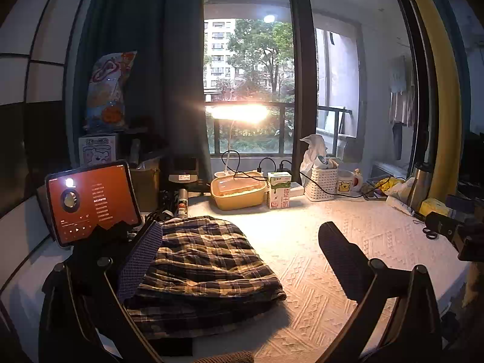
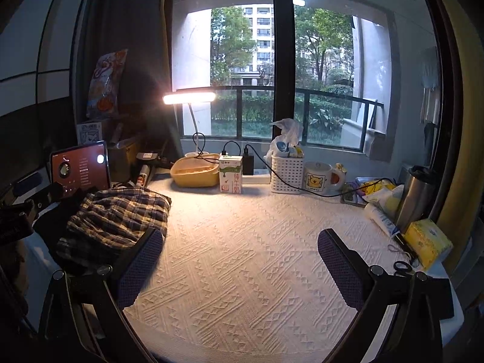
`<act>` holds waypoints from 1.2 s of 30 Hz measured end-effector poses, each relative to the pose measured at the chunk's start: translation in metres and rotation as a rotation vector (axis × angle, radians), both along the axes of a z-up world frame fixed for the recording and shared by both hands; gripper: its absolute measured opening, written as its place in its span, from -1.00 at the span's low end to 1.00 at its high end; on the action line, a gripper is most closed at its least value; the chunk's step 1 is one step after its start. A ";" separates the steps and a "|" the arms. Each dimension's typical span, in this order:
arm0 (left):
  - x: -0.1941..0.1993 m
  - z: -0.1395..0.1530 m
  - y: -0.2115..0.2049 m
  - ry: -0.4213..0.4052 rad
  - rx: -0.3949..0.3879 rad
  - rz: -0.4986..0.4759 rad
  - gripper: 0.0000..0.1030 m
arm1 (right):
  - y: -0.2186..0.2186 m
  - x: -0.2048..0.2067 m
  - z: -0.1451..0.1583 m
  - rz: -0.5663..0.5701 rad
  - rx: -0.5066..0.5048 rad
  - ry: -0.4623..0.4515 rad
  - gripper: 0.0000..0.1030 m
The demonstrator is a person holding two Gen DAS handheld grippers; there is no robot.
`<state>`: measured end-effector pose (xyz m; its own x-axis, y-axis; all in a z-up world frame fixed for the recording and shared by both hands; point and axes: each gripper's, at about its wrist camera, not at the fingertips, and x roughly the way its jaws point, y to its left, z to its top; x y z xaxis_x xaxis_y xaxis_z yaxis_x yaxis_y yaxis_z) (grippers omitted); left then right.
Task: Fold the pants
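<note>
Two dark padded fingers (image 1: 142, 260) of the left gripper (image 1: 242, 260) framed the near foreground of its own view, the jaws spread wide with nothing between them. Its left finger overlapped the near edge of the plaid pants (image 1: 208, 269), though whether it touched the cloth could not be told. These pants lay folded in a thick bundle on the left side of the desk (image 1: 317, 272), which was covered with a white textured cloth. From the right wrist view, the pants (image 2: 118, 220) sat left of centre, and the right gripper (image 2: 240, 267) hung over bare cloth well apart from them, its jaws likewise spread and empty.

Behind the pants stood a tablet (image 1: 92, 202) with a red screen, propped upright. Along the back edge of the desk, under a lit desk lamp (image 2: 189, 98), were a yellow tub (image 2: 195, 171), a milk carton (image 2: 230, 174) just beside it, a white perforated basket (image 2: 287, 174) and a mug (image 2: 319, 178) with a bear picture. At the right edge stood a steel flask (image 2: 416, 196), with a yellow tissue pack (image 2: 428, 242) and black scissors (image 2: 402, 267) near it
</note>
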<state>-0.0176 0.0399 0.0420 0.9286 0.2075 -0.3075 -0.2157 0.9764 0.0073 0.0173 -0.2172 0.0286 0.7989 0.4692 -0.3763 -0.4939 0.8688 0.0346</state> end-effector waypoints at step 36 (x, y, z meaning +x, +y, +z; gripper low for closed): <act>-0.001 0.001 -0.002 -0.010 -0.002 -0.007 0.98 | -0.003 0.003 -0.002 -0.012 0.000 0.005 1.00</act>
<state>-0.0187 0.0374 0.0429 0.9333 0.2000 -0.2984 -0.2086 0.9780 0.0030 0.0199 -0.2206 0.0271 0.8029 0.4591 -0.3804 -0.4829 0.8749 0.0366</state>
